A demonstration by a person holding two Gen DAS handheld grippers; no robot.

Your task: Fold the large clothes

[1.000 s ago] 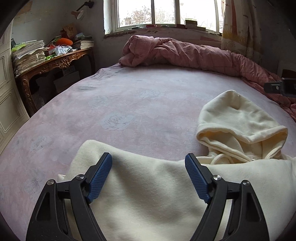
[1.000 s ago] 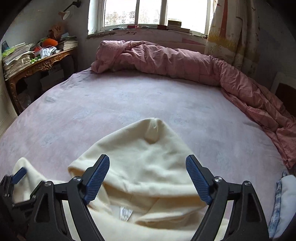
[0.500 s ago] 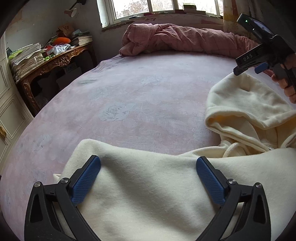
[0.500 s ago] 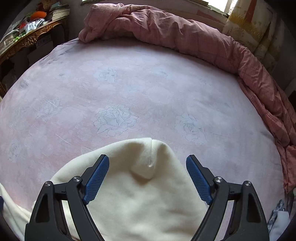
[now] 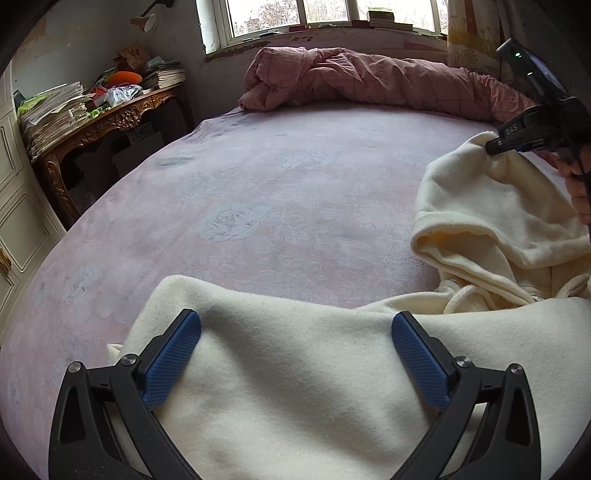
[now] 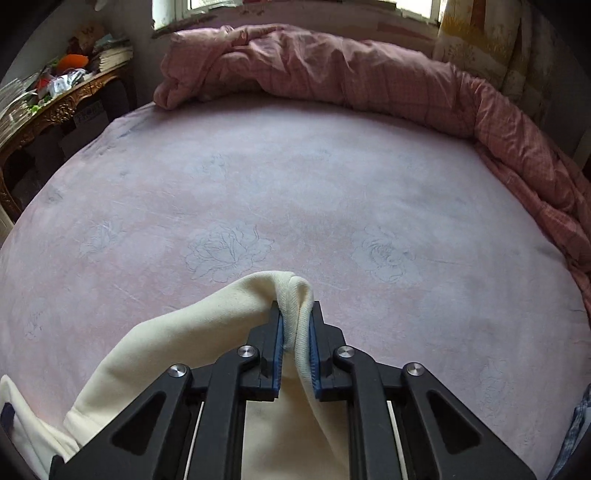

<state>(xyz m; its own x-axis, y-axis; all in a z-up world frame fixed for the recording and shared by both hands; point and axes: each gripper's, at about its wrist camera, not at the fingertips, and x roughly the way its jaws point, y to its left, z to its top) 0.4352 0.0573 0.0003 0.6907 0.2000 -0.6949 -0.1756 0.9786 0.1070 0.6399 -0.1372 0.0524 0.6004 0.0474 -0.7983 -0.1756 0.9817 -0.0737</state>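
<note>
Right gripper [image 6: 295, 343], spread a moment ago, closing onto cream hoodie [image 5: 295, 387] hood tip; left gripper [image 5: 295, 354] spread wide above fabric; fold starting.

Bedroom in a lived-in home. Pink bed sheet [image 5: 258, 177] with faint rose print fills the middle of both views. Rumpled pink checked duvet [image 6: 332, 81] is bunched along the top and down the right edge. Window [image 5: 314, 18] at top centre, daylight and bare trees outside, books on its sill. Patterned curtain [image 6: 476, 40] at upper right. Carved gilt wooden side table [image 5: 110, 122] at upper left, stacked with papers, magazines and clutter. Wall lamp [image 5: 146, 20] above it. Panelled cream cupboard doors [image 5: 14, 206] on the far left edge. Plaster near the window is patchy and peeling.
</note>
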